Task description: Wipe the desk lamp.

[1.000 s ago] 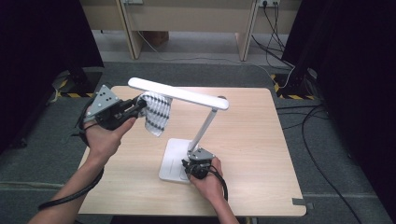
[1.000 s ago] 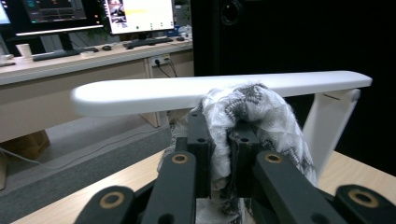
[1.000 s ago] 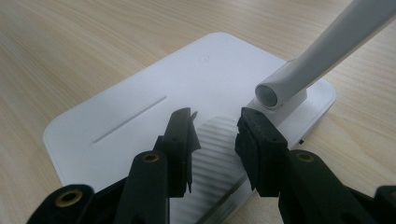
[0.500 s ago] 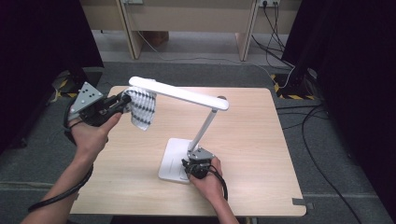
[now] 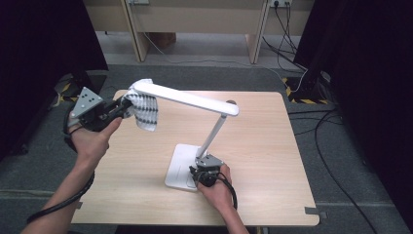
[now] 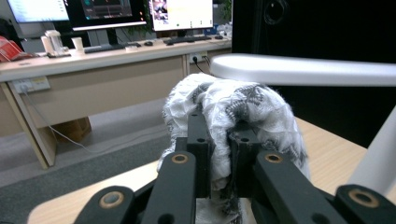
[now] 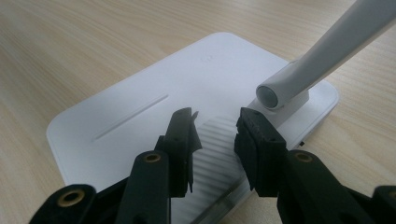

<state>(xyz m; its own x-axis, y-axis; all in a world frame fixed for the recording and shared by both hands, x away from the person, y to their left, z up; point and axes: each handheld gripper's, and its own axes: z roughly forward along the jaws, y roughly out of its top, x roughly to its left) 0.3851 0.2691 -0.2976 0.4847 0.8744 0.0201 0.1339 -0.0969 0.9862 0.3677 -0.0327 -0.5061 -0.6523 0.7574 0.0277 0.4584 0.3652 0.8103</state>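
The left gripper (image 5: 118, 110) pinches a bunched white cloth (image 5: 144, 110) between its jaws and has it at the far-left tip of the lamp head (image 5: 187, 98), the loose end hanging below the bar. In the left gripper view the cloth (image 6: 233, 109) sits just under the white bar. The right gripper (image 5: 200, 170) rests on the lamp base (image 5: 178, 165) with its jaws partly apart and nothing between them (in its own view they stand over the ribbed patch beside the stem foot), seemingly steadying the lamp.

The step looks like wiping the head, at its end. The next move would call for drawing the cloth along the bar toward the stem while the base is kept pinned, since the lamp could tip.

The table (image 5: 272, 146) is pale wood, otherwise bare. Around it: grey carpet, cables, dark curtains, and a desk with monitors (image 6: 112, 9) beyond.
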